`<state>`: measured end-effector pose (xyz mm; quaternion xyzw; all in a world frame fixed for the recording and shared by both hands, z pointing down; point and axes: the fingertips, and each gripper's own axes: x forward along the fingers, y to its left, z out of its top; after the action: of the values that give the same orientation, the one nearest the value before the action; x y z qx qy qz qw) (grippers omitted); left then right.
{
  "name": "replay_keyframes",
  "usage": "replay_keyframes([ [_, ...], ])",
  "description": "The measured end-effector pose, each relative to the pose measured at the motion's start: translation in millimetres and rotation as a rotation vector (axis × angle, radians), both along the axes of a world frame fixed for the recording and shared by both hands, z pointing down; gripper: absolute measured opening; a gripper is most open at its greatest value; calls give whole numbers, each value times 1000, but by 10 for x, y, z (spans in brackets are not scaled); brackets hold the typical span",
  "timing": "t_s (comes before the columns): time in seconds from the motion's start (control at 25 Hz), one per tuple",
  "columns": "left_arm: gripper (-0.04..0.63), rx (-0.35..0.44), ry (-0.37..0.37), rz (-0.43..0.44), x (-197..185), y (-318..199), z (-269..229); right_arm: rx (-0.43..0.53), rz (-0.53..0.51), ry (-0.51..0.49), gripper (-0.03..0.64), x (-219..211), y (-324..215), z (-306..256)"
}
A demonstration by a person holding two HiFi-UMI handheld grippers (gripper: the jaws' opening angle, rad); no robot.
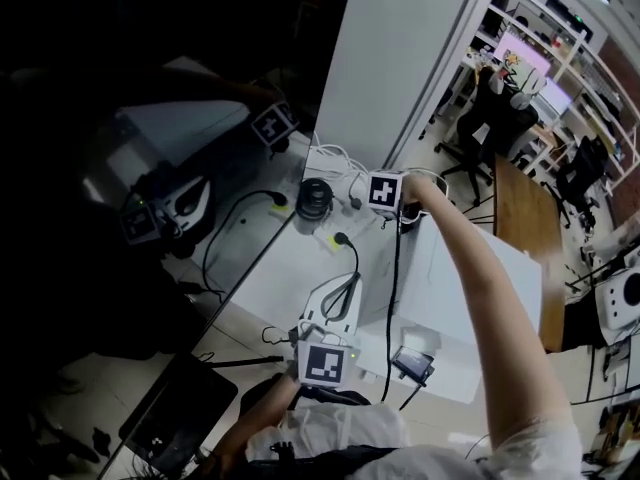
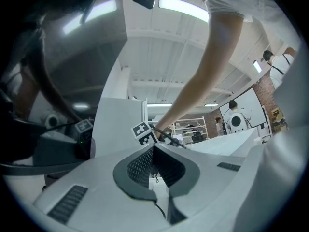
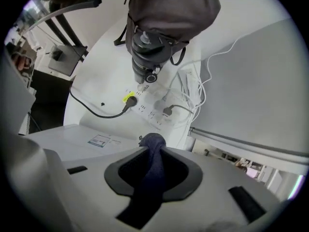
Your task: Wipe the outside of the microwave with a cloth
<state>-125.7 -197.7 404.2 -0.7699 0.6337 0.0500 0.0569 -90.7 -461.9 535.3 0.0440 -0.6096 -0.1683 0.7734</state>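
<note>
The white partition panel [image 1: 400, 58] is the biggest thing I see, standing beyond the right gripper's [image 3: 153, 150] tips on the far side of the white table [image 1: 270, 268]. Next comes the white microwave [image 1: 425, 298]: it lies directly below the right jaws, its pale surface with a small printed label [image 3: 99, 140] just left of and under their tips. I cannot tell whether anything touches it. Ahead of those jaws, past the microwave's edge, sits a black camera lens [image 3: 145, 62] under a dark grey bag, and nearer to the tips there is a white power strip [image 3: 152, 108] with plugs in it. The right jaws are clamped on the dark blue cloth [image 3: 150, 178], which runs up between the pads and bunches out past their tips. The left gripper [image 2: 153, 151] points roughly level toward the other one, its jaws drawn together with nothing between them.
</note>
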Motion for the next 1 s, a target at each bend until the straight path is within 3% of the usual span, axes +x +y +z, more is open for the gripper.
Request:
replay_keyframes([
  [0.12,2,-30,10,-5,-1,-79,126,-37,70,37,97,96,-43,91],
  [0.2,2,-45,-8,-22,-27,-87,192,-60,72,93,97,209,-38,165],
  [0.4,2,-72,26,-66,-153,-109,282,-148,78,204,95,329,117,266],
  [0.64,2,-114,68,-102,-264,-211,471,-303,40,214,94,322,598,420],
  [0.84,2,-121,-11,-99,-283,-269,637,-360,-29,229,95,306,961,554],
  [1.0,2,-136,6,-106,-301,-273,688,-407,-46,237,95,310,1203,569],
])
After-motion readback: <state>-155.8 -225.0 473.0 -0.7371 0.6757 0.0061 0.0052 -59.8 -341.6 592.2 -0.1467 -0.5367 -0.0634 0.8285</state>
